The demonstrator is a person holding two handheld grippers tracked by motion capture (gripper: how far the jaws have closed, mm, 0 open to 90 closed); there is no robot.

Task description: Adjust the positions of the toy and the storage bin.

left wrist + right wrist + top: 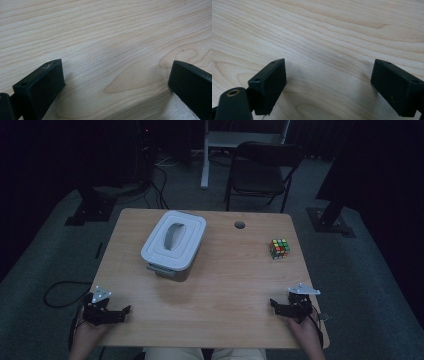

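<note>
High view: both grippers, left gripper [127, 309] and right gripper [273, 304], fingers spread, near table [225, 285] front edge

Dim room, light falling mainly on a pale wood-grain bench [225, 285] w/ rounded corners and a round cable hole [240, 225] near its far edge. Grey carpet floor [370, 285] all around. Behind the bench, a black folding chair [262, 172]; beyond it, a white table leg and frame [206, 155]. Dark stand bases sit on the floor at far left [90, 207] and far right [330, 220]. Black cables [160, 187] trail across the carpet at back left; another loops at near left [60, 292]. Background falls to black.
</note>
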